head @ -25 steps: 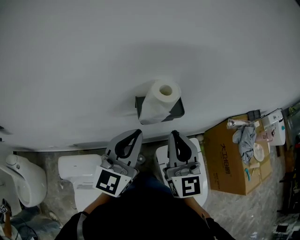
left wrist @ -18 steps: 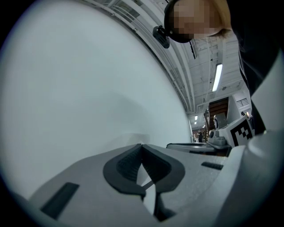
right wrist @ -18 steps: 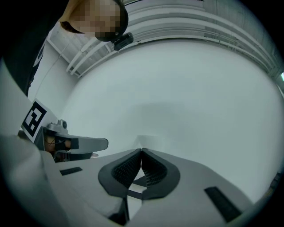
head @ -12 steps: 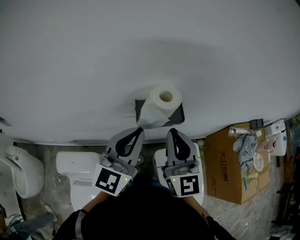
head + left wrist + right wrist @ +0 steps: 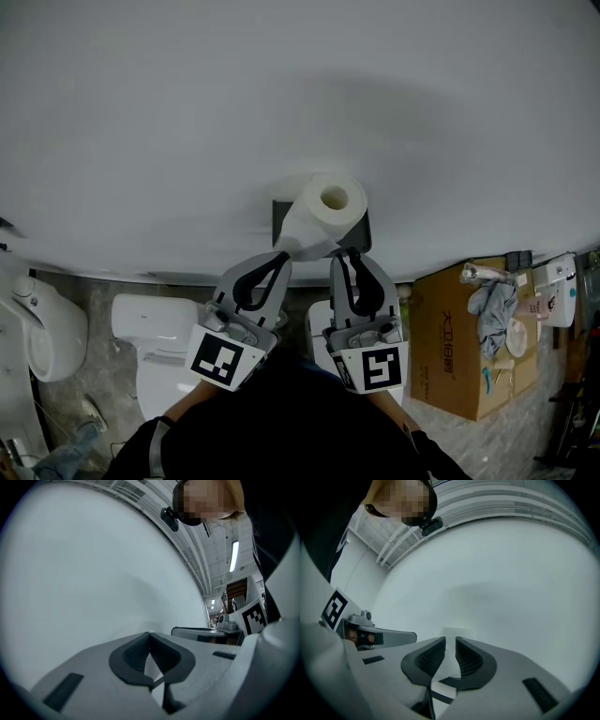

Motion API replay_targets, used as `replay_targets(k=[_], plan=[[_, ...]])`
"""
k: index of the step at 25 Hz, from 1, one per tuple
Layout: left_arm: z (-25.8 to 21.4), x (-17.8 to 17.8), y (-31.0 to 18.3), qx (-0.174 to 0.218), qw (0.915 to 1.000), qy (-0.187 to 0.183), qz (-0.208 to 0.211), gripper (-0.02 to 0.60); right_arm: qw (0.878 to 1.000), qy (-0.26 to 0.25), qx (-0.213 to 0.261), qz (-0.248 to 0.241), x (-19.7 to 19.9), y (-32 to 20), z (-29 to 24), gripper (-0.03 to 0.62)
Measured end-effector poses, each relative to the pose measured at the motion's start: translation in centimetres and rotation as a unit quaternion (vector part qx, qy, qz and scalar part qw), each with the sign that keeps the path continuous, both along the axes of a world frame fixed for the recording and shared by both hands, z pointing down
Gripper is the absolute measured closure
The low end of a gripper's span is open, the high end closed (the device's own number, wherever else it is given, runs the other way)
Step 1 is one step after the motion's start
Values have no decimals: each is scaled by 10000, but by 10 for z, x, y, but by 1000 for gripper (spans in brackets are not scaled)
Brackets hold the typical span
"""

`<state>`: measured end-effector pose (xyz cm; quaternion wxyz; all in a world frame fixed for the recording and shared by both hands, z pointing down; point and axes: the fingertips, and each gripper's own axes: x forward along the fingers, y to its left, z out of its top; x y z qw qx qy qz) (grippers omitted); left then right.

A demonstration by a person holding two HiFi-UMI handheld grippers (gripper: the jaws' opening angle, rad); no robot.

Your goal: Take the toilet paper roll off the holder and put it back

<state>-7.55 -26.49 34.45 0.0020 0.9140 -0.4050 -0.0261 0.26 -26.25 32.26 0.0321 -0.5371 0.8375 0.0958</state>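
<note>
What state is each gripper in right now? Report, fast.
Left gripper: shut, empty.
Right gripper: slightly open, jaws just opening, nothing gripped between them.

Toilet paper roll (image 5: 328, 208) on its dark holder (image 5: 278, 214)

The head view looks from above the person steeply down a white wall (image 5: 281, 112), seeing both grippers from behind: the left gripper (image 5: 280, 259) at lower left, the right gripper (image 5: 346, 256) just beside it, the toilet paper roll (image 5: 323, 211) near their tips. The left gripper view sits low behind its own jaws, close to that same wall – the right gripper's marker cube (image 5: 253, 616) shows at its right edge. The right gripper view mirrors it, with the left gripper's marker cube (image 5: 333, 607) at its left edge
</note>
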Motion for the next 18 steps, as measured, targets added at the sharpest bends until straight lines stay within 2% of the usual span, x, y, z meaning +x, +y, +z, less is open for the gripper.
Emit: replay_targets(k=[2, 6, 9, 12, 18], plan=[[-1, 2, -1, 8, 10000, -9, -24, 575, 9999, 40, -73, -71, -1, -2, 1, 484], [0, 5, -4, -12, 10000, -16, -81, 575, 9998, 103, -65, -145, -1, -8, 0, 412], [-1, 6, -5, -10, 9999, -26, -135, 575, 9998, -94, 68, -151, -1, -14, -7, 334], [-2, 5, -8, -11, 9998, -14, -197, 575, 9999, -28, 97, -132, 0, -19, -9, 304], [-2, 7, -13, 10, 9996, -36, -266, 575, 9994, 168, -219, -199, -2, -32, -2, 267]])
